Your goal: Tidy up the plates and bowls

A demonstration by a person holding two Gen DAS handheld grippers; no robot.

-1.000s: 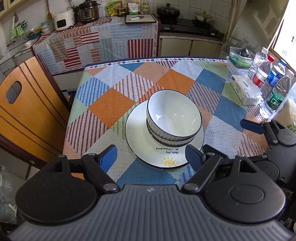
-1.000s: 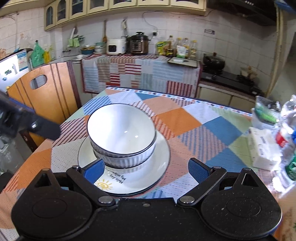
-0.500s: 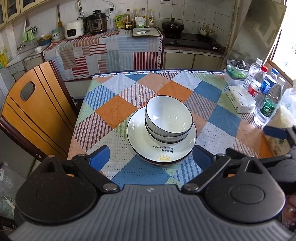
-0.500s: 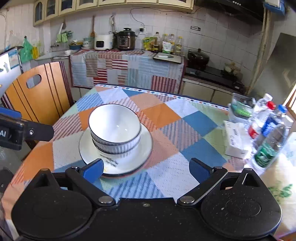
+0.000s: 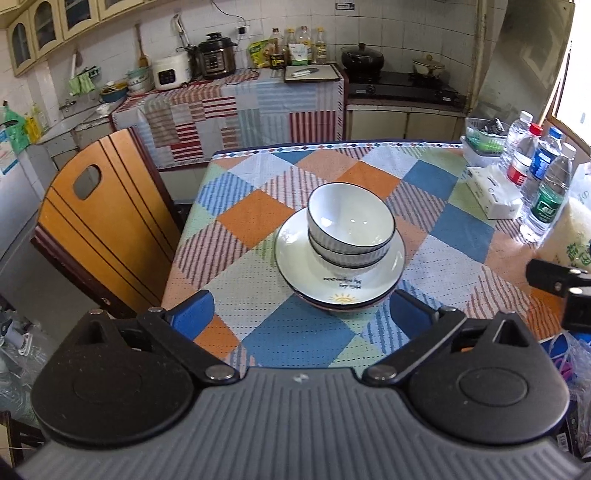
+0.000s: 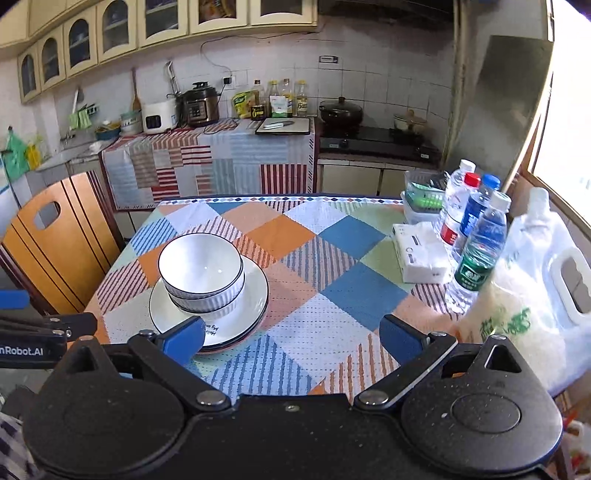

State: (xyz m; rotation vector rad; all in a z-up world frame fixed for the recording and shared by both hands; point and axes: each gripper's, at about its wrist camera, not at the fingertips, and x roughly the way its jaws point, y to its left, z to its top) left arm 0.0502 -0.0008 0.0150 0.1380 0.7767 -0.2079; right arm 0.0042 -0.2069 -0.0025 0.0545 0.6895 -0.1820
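Now, in the left wrist view, the left tool has drawn back from the stack; its jaws are opening, nothing between them. Two white ribbed ceramic bowls nest on stacked white plates mid-frame on the checked-cloth bench, so stacking looks done. In the right wrist view, the right tool gapes empty, stack at left.

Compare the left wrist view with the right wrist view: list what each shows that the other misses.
Only the left wrist view shows the sun drawing on the top plate. Only the right wrist view shows the whole handled rice bag and the wall cabinets in full. Both show two stacked bowls on stacked plates, the bottles, the tissue pack and the wooden chair.
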